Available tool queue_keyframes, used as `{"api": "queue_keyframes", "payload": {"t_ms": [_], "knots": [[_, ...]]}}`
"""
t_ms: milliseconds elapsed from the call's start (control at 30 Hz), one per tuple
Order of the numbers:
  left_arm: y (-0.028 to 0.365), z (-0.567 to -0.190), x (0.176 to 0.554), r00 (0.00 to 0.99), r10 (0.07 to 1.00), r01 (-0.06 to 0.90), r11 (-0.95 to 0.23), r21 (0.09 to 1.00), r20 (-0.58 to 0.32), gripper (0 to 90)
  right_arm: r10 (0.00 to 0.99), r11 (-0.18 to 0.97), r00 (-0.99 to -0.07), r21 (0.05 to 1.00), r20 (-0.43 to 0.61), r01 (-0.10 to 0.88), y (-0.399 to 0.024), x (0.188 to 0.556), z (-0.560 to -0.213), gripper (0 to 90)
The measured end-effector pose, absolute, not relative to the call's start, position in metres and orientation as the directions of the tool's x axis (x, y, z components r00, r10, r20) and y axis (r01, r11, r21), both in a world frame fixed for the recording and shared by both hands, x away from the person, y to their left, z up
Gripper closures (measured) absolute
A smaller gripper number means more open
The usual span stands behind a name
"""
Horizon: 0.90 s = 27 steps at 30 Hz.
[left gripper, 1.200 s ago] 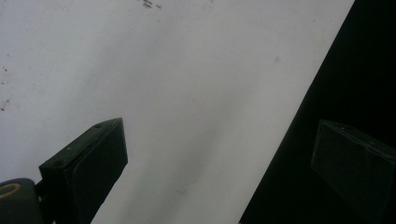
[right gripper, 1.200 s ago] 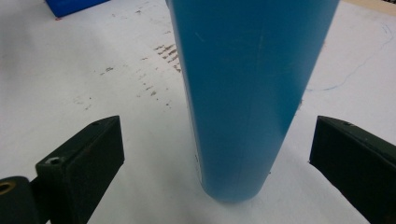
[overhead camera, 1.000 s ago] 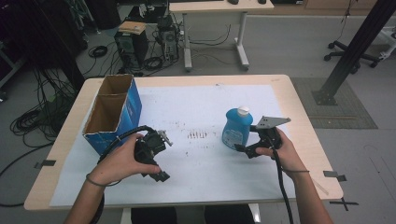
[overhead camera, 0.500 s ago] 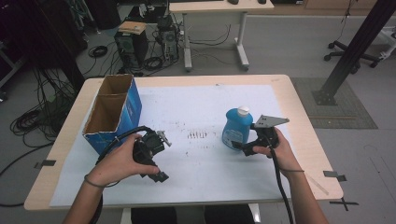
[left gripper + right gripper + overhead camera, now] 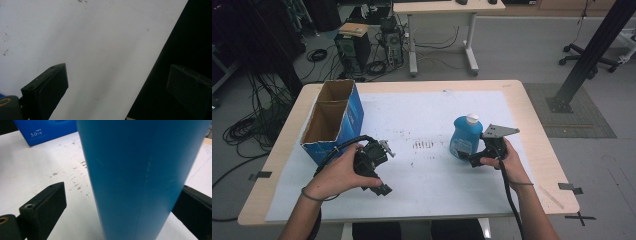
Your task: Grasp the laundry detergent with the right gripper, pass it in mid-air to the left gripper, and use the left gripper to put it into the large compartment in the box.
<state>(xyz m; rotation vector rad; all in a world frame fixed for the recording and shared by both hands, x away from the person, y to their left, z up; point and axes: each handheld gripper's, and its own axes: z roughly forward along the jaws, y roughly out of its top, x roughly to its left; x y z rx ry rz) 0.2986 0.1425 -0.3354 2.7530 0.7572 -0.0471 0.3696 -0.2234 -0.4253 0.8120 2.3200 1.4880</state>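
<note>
Closing in: I have the right claw (image 5: pixel 468 159) at the bottle (image 5: pixel 465 137), right of centre in the high view.
Bottle: stands upright on the white sheet (image 5: pixel 427 115), long axis vertical, white cap on top.
Bearing: in the right gripper view the bottle (image 5: pixel 140 177) sits between my jaws, nearer the right one, a clear gap on the left.
Right claw state: wide open, gripping nothing yet.
Left claw (image 5: pixel 382 150): lower left of the high view, open and empty, well apart from the bottle.
Nearer hand: mine on the right, I judge.
Box (image 5: pixel 334 120): upper left, open top.
</note>
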Motion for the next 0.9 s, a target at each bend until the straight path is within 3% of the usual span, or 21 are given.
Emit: {"api": "queue_keyframes", "payload": {"t_ms": [900], "knots": [[0.1422,-0.3329,0.2982,0.863,0.494,0.503,-0.826,0.254,-0.102,3.9,0.589,0.315,-0.807,0.903,0.055,0.292,-0.223,0.3704,-0.4269,17.3]]}}
